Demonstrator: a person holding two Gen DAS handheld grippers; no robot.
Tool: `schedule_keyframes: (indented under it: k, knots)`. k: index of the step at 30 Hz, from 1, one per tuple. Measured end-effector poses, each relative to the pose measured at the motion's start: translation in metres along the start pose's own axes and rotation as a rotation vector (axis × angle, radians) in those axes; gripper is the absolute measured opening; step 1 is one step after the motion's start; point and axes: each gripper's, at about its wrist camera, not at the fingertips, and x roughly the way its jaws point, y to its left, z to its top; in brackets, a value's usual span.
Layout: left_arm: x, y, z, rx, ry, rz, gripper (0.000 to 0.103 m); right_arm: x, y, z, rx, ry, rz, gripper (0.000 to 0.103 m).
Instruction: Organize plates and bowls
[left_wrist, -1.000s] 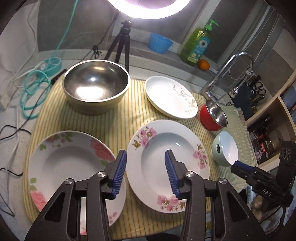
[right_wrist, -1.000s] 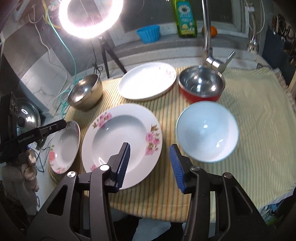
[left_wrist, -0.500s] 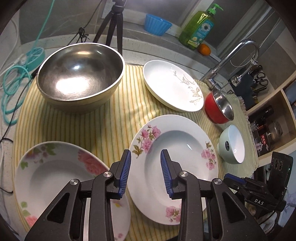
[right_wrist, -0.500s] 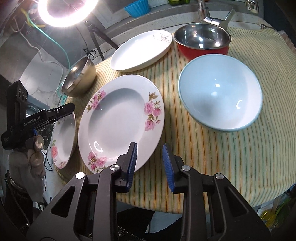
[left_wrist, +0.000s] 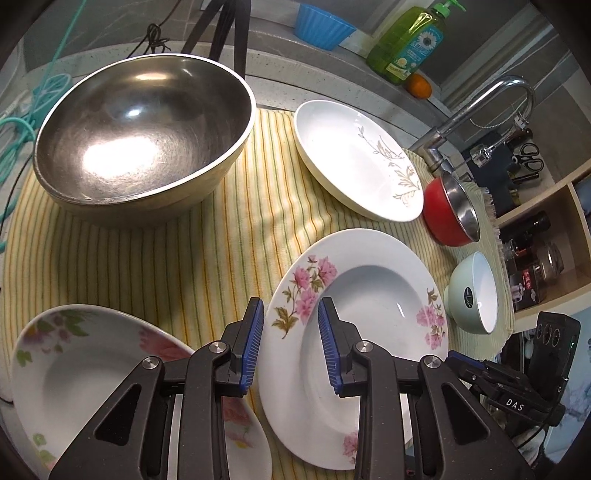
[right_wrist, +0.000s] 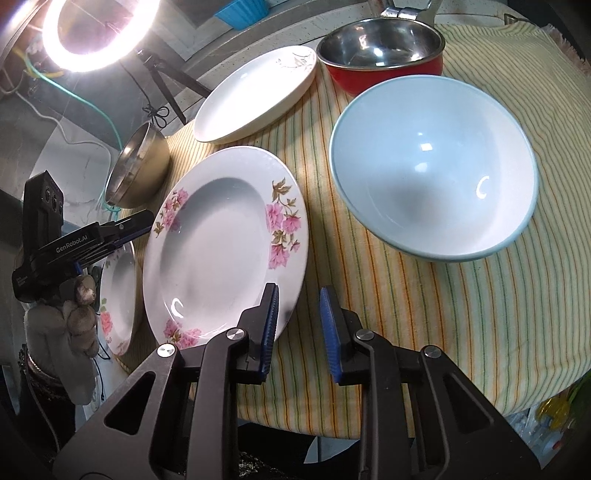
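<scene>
Tongs both nearly closed w/ nothing gripped: left tongs (left_wrist: 291, 345) straddle the left rim of the pink-flower plate (left_wrist: 369, 295) on the striped cloth (left_wrist: 184, 258), right tongs (right_wrist: 298, 325) sit at its near-right rim, prob. to lift it from both sides.

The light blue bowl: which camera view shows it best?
The right wrist view shows it best: the light blue bowl is large and close there, with its whole rim and white inside visible. In the left wrist view, the same bowl is small at the right edge, seen from the side, so its inside is partly hidden.
</scene>
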Motion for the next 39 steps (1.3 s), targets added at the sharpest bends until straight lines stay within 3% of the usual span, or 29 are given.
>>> schedule_keyframes:
  k: [9, 12, 39]
  knots:
    - [0.007, 0.001, 0.001, 0.0, 0.023, -0.006, 0.028, 0.007, -0.003, 0.004, 0.015, 0.015, 0.028, 0.024]
    - [0.007, 0.001, 0.002, 0.006, 0.026, -0.004, 0.028, 0.01, 0.001, 0.005, 0.0, 0.021, 0.041, 0.018]
    - [0.0, -0.022, -0.029, 0.013, 0.009, 0.037, 0.028, 0.004, -0.007, 0.001, -0.05, 0.058, 0.017, 0.018]
